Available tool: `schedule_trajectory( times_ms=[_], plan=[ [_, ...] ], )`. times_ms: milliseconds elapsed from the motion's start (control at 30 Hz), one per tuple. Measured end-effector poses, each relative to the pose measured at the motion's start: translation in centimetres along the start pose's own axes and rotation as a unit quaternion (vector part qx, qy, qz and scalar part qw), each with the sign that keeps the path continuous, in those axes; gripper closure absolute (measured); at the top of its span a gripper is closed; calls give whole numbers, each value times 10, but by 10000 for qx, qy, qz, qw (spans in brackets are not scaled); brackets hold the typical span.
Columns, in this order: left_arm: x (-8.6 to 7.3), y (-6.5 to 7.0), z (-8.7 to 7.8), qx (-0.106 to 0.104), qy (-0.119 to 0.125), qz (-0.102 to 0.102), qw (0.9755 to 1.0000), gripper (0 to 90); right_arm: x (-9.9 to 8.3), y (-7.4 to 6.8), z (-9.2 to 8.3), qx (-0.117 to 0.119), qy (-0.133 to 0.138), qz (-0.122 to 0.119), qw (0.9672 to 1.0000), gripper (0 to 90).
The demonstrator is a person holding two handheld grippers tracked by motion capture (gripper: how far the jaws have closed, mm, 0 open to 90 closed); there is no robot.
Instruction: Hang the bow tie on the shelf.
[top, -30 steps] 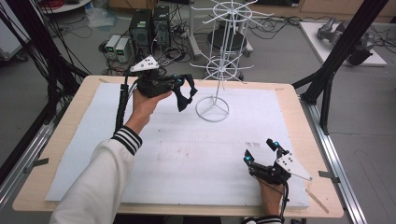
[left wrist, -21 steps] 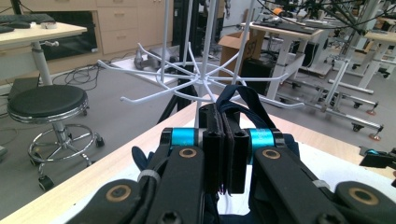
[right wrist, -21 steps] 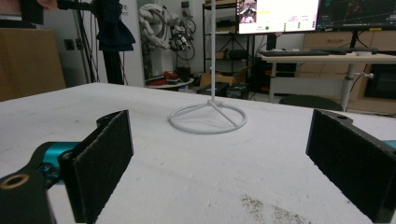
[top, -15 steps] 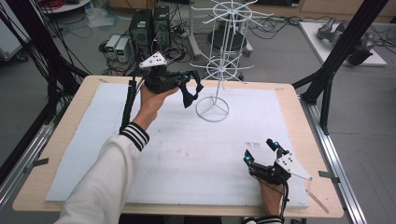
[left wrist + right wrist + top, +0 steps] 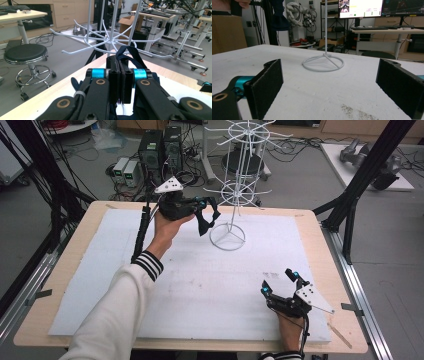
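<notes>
A white wire rack [image 5: 233, 195] with hooked arms stands on a ring base [image 5: 227, 238] at the far middle of the table. My left gripper [image 5: 208, 208] is raised just left of the rack's lower tier, shut on a dark navy fabric piece [image 5: 205, 221] that hangs below the jaws. In the left gripper view the jaws [image 5: 120, 72] are pressed together on a navy strap [image 5: 128, 52], with the rack's hooks [image 5: 107, 40] close ahead. My right gripper [image 5: 278, 281] rests open on the board at the near right. Its own view [image 5: 332, 85] has the rack's base [image 5: 323, 63] in front.
A white foam board [image 5: 100, 270] covers most of the wooden table [image 5: 65, 270]. Black frame posts [image 5: 350, 205] stand at the table's right and left. Computers and cables [image 5: 160, 150] lie on the floor beyond the far edge. A stool [image 5: 26, 53] stands off the table.
My left gripper has risen and moved right towards the rack's lower tier, carrying the navy fabric. The right gripper has stayed where it was.
</notes>
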State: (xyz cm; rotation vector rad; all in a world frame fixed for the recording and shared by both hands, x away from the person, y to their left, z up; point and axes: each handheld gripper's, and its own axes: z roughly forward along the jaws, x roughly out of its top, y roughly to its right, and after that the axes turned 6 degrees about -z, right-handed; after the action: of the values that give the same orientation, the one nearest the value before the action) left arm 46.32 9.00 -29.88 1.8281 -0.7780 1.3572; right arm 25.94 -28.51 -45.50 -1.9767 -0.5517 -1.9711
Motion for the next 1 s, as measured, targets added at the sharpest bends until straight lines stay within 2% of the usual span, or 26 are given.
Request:
schedule_trajectory(
  times_ms=[433,667,1000],
  plan=[
    [-7,-1,9,52,-149,26,9999,877,0,0,0,2,-5,28,10000,64],
    [-10,-2,14,70,-173,-48,9998,878,0,1,0,-1,10,20,10000,64],
    [-16,1,21,84,-295,6,9995,877,0,1,0,-7,11,18,10000,64]
  ],
)
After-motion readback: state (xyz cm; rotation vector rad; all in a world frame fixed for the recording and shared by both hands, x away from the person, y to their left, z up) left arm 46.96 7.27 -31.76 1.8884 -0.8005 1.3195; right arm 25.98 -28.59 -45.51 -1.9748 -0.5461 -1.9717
